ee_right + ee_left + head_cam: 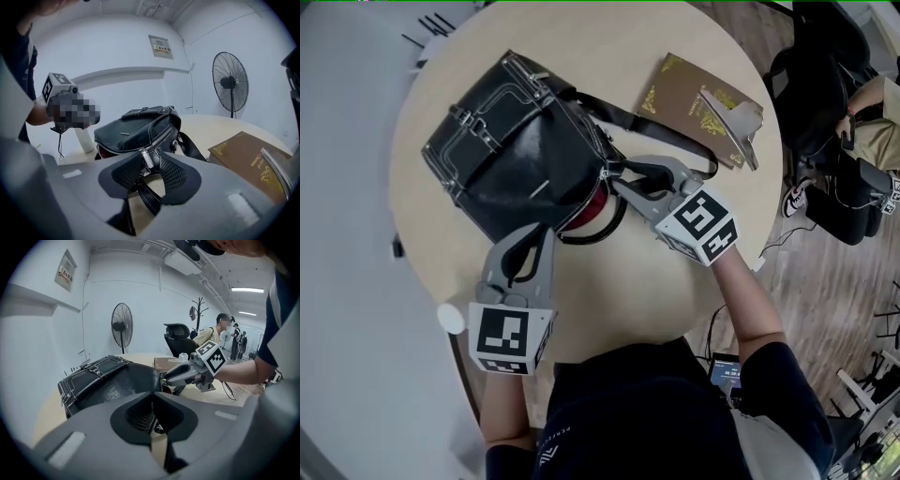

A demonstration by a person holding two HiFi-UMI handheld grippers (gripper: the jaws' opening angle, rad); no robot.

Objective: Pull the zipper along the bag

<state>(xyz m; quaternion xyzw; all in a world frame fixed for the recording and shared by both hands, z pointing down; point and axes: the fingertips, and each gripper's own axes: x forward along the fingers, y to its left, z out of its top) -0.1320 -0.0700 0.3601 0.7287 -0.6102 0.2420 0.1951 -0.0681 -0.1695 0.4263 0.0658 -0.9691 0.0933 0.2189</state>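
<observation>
At the table's near edge, the left gripper (534, 234) is clamped on the near end of the bag (516, 150). Its jaws are pressed together, and zipper teeth (151, 420) show just below them in its own view. To its right, the right gripper (615, 178) pinches the metal zipper pull (146, 158) between jaws that nearly meet, with the strap (637, 122) looping under them.

The black bag lies on the left half of the round table (628, 300), its far corner close to the left edge. Its mouth gapes between the two grippers. Bare tabletop lies open along the near and right edges. A brown book (694, 103) sits by the far right edge, just beyond the strap.

Only the head view shows the red lining (598, 202) in the mouth. Only the right gripper view shows the pull itself.

The tabletop is pale and smooth. Around it are a wooden floor (825, 272), white walls, a standing fan (122, 326) and an office chair (178, 331).
</observation>
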